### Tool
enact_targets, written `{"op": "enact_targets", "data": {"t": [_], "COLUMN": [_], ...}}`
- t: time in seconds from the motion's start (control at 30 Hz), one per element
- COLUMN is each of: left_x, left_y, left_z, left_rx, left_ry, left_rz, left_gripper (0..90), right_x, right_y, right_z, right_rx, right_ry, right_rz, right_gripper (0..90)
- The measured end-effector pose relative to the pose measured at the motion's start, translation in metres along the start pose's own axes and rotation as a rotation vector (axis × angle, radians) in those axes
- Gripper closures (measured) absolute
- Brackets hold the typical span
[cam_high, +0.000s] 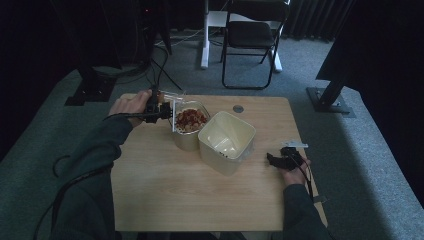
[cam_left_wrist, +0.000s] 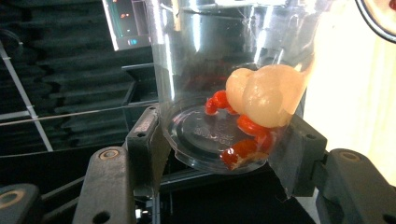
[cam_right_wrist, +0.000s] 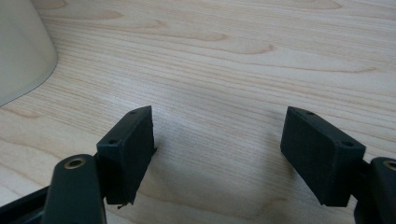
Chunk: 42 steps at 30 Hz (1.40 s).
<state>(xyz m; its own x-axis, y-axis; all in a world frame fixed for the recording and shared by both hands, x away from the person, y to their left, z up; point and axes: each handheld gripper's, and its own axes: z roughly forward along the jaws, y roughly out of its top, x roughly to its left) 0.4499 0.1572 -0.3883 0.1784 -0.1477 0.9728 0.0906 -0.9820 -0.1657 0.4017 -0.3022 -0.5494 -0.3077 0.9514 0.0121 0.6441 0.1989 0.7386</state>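
The fingers (cam_left_wrist: 149, 140) of the left gripper (cam_left_wrist: 219, 154) squeeze a clear cup (cam_left_wrist: 210, 70), tipped over a bowl (cam_high: 190, 131) of red and pale bits. A few bits cling inside the cup, maybe stuck. A hard shake could toss them onto the table (cam_high: 200, 195). The right gripper (cam_right_wrist: 217, 154) rests wide apart and empty near the cream tub (cam_high: 226, 142).

The surface (cam_right_wrist: 224, 56) is pale wood with a smooth, matt grain. The cup (cam_left_wrist: 219, 60) is clear glossy plastic, holding shiny red and waxy cream pieces. The bin (cam_high: 226, 142) looks like smooth cream plastic. The right gripper (cam_right_wrist: 217, 154) pads are matt black.
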Motion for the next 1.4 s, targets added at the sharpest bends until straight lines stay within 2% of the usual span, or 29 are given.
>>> {"op": "enact_targets", "data": {"t": [0.07,0.83,1.27,1.4], "left_x": [-0.0003,0.0002,0.0007,0.0012], "left_y": [0.0011,0.0053,0.0057,0.0057], "left_z": [-0.0005,-0.0012,-0.0011,-0.0011], "left_rx": [0.003,0.007,0.005,0.006], "left_ry": [0.005,0.025,0.033,0.037], "left_rz": [0.02,0.058,0.062,0.078], "left_gripper": [43.2,43.3,43.3,43.3], "right_x": [0.0,0.0001,0.0001,0.0001], "right_y": [0.0,0.0003,0.0003,0.0003], "right_z": [0.0,0.0003,0.0003,0.0003], "right_rx": [0.0,0.0,0.0,0.0], "right_ry": [0.0,-0.001,-0.001,-0.001], "right_rz": [0.0,0.001,0.001,0.001], "right_gripper": [25.3,25.3,25.3,25.3]}}
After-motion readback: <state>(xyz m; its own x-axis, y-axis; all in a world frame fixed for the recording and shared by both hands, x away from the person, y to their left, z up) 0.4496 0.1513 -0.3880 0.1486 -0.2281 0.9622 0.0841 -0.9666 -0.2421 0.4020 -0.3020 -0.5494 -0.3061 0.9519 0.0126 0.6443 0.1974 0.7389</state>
